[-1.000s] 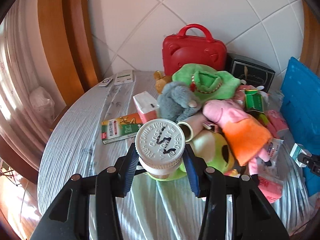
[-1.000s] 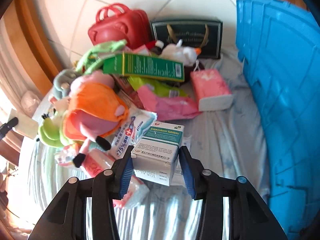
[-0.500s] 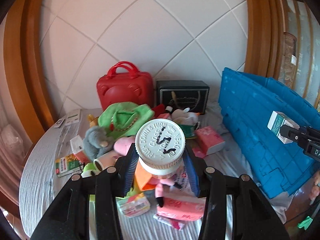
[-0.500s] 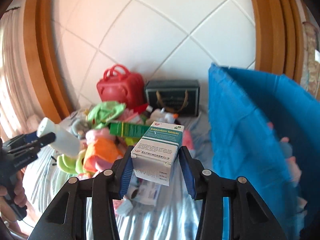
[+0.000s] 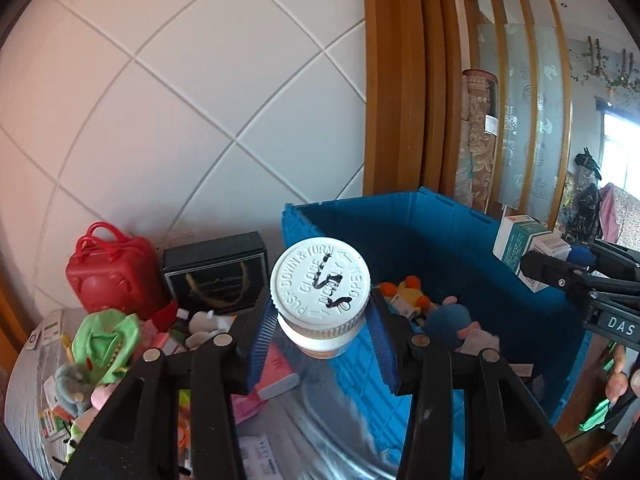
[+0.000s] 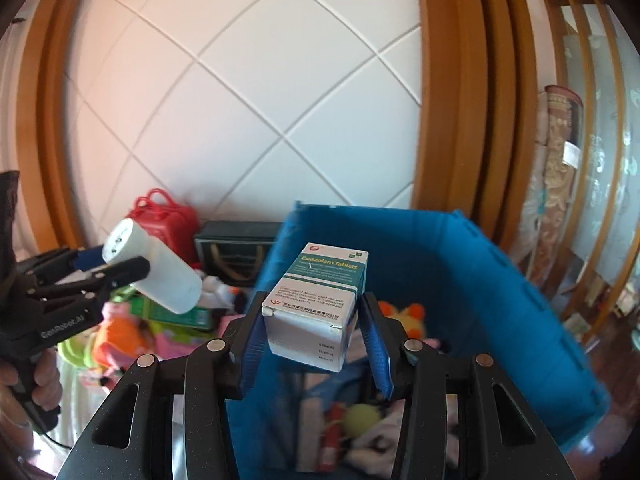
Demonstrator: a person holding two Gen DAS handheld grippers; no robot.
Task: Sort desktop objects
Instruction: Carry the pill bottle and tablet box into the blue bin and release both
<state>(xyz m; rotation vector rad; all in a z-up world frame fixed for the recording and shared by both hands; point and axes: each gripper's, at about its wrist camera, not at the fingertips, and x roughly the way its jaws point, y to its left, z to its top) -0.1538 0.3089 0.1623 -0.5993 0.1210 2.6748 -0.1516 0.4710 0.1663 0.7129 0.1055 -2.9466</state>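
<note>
**Two medicines carried up to the blue crate**

Both hands have swung away from the heap on the bench and risen, so that the blue crate (image 6: 460,280) now fills the view ahead where a second ago the pile of toys did. Left claw (image 5: 320,344) is clamped on the white pill bottle (image 5: 320,300), its child-proof cap facing the camera; the bottle hangs near the crate's near-left corner, not yet clearly over the opening. Right claw (image 6: 312,340) is clamped on the tablet box (image 6: 316,308), which hangs over the crate's near edge, tilted a little.

Inside the crate several things already lie: a yellow and orange plush (image 5: 404,292), a blue plush (image 5: 448,320), and in the right view a yellow-green ball (image 6: 360,420) among cloth and packets. So part of the sorting looks done.

Plenty is left. On the bench (image 5: 24,400) to the left a green hat (image 5: 108,340), a grey plush (image 5: 72,384), pink packets and a small green carton remain in a heap, with a red case (image 5: 108,268) and a dark gift box (image 5: 216,272) at the far wall. I judge the task well short of finished, with these two items next to be let go.
</note>
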